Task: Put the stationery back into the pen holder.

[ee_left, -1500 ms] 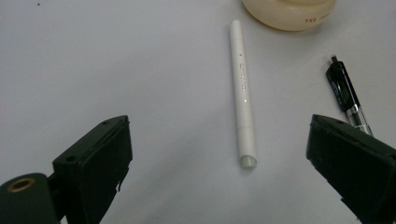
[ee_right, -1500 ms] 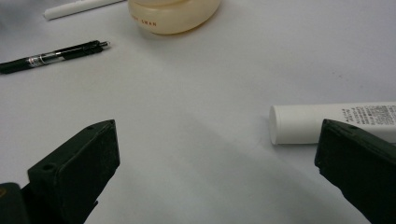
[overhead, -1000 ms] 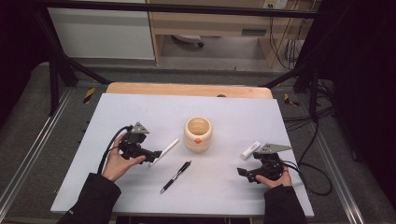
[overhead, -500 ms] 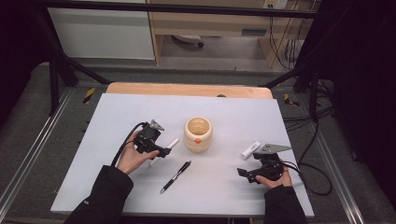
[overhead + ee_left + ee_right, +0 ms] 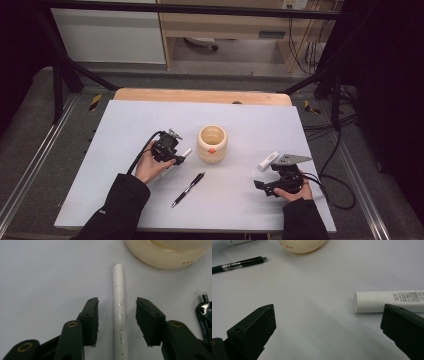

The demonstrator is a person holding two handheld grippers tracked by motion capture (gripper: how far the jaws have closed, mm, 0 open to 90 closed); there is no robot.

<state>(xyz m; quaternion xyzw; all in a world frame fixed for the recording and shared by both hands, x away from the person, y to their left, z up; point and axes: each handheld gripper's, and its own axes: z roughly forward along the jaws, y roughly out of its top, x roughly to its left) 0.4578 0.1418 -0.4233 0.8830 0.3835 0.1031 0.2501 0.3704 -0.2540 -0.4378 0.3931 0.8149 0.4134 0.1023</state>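
A white pen lies on the grey table just left of a cream cup. My left gripper straddles the pen. Its jaws have just been closing, with the pen between them and a gap showing on each side, so the pads do not touch it. In the high view the left gripper sits low over the white pen. At the table's front right my right gripper rests, its jaws wide open on nothing, beside a white tube.
A black pen lies near the front, between the two hands, and its tip shows by my left gripper's right jaw. The white tube lies just behind the right gripper. The table top ends in a wooden back edge.
The left hand has moved right toward the cup and come down over the white pen, and its jaws have narrowed around it. The right hand has kept still.
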